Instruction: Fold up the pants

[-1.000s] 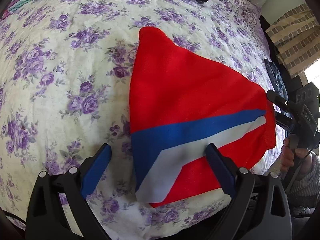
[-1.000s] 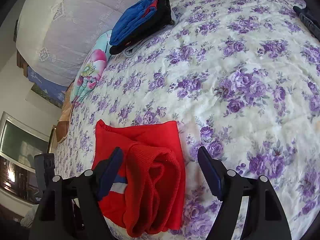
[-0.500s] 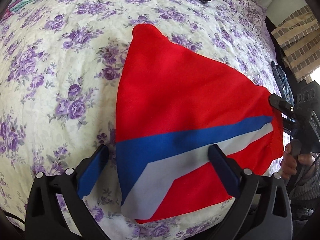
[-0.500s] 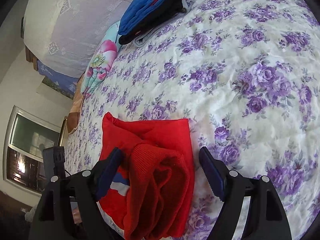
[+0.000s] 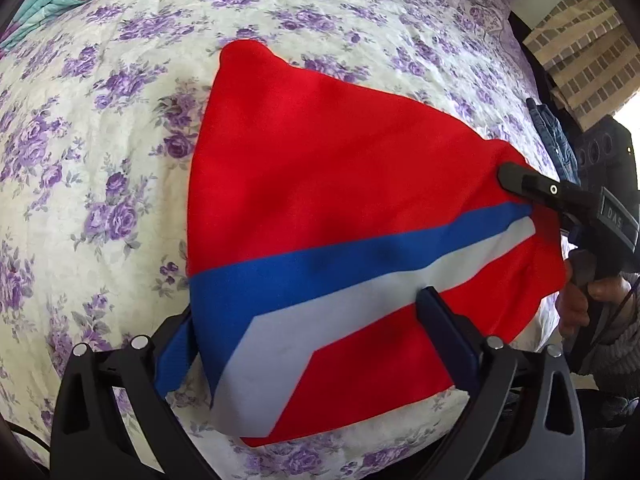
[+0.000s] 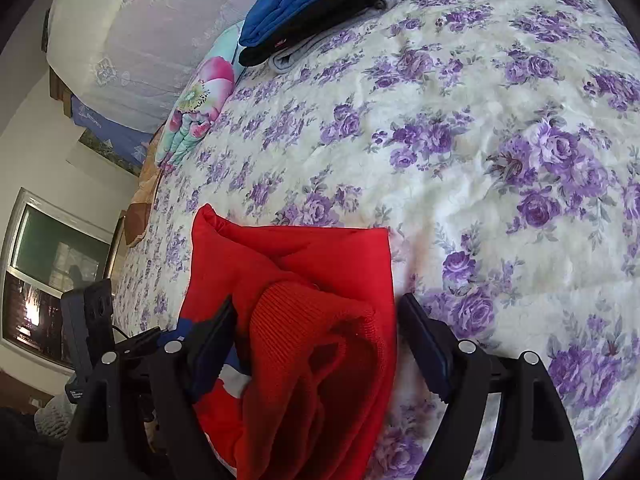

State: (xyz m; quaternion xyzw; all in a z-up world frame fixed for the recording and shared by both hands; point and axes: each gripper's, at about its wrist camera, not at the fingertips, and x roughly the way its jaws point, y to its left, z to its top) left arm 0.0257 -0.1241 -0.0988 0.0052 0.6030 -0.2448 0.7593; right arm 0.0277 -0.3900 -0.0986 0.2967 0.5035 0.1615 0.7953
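Observation:
Red pants (image 5: 340, 184) with a blue and a white stripe lie folded on the purple-flowered bedspread (image 5: 100, 160). My left gripper (image 5: 310, 336) stands open over their near end, one finger at the striped edge, the other resting on the cloth. In the right wrist view the pants (image 6: 320, 260) show a bunched ribbed red band, and my right gripper (image 6: 320, 338) straddles it with its fingers wide apart, open. The right gripper's black finger (image 5: 528, 184) reaches over the pants' right edge, a person's hand (image 5: 576, 308) behind it. The left gripper's body (image 6: 92, 320) shows at the left.
A stack of folded blue, black and grey clothes (image 6: 312, 4) lies at the far side of the bed. A teal and pink flowered quilt (image 6: 200, 100) sits beside it. Jeans (image 5: 554, 140) hang at the bed's right edge. A window (image 6: 48, 272) is at the left.
Both grippers have come closer to the pants, which now fill more of each view. The right gripper's finger now reaches over the pants' right edge. Both stay open.

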